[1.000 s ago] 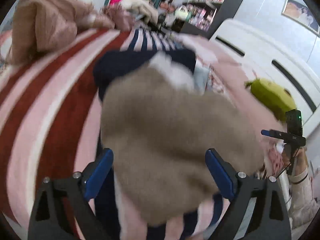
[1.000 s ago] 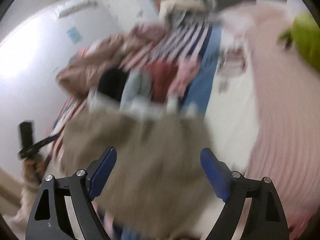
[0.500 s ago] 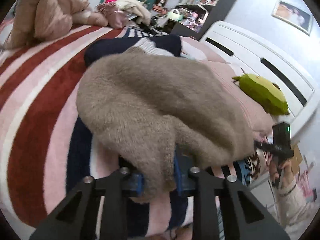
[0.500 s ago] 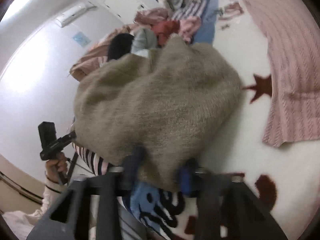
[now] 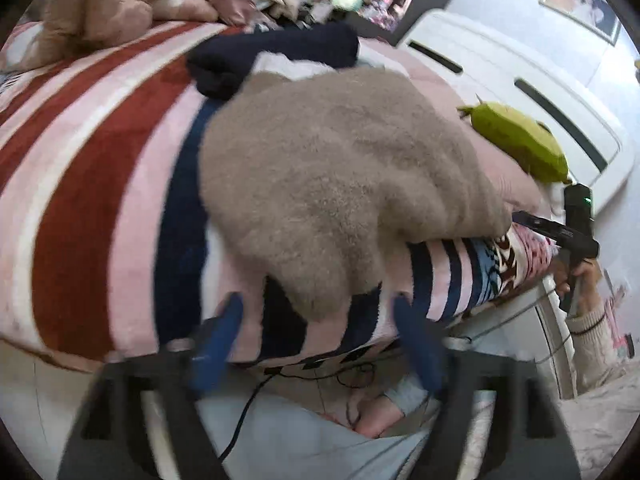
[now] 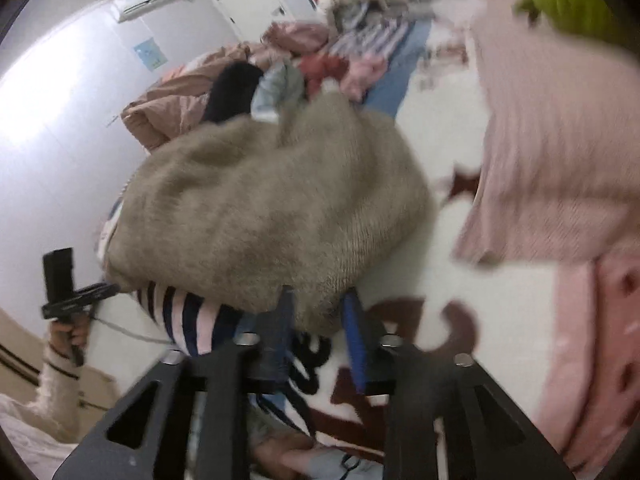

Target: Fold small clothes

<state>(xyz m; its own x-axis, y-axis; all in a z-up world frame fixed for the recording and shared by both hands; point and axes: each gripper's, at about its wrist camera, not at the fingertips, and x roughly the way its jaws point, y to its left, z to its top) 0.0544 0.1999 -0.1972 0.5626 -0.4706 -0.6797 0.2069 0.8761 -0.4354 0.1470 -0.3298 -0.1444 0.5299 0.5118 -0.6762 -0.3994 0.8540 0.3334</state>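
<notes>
A fuzzy beige garment [image 5: 340, 176] lies bunched on the striped blanket [image 5: 80, 200] near the bed's front edge; it also shows in the right wrist view [image 6: 260, 216]. My left gripper [image 5: 320, 328] is open, its blue fingers [image 5: 218, 336] on either side of the garment's near corner without touching it. My right gripper [image 6: 318, 312] has its jaws partly apart around the garment's near edge; whether it still pinches the cloth I cannot tell.
A dark navy garment [image 5: 276, 56] lies behind the beige one. A pile of clothes [image 6: 320, 68] sits at the far end. A green plush toy [image 5: 520, 140] rests by the white headboard. A pink knit cloth [image 6: 552, 152] lies to the right.
My left gripper was shut on the beige garment's corner and has opened and drawn back. The right gripper's jaws have widened slightly. The garment now rests on the blanket.
</notes>
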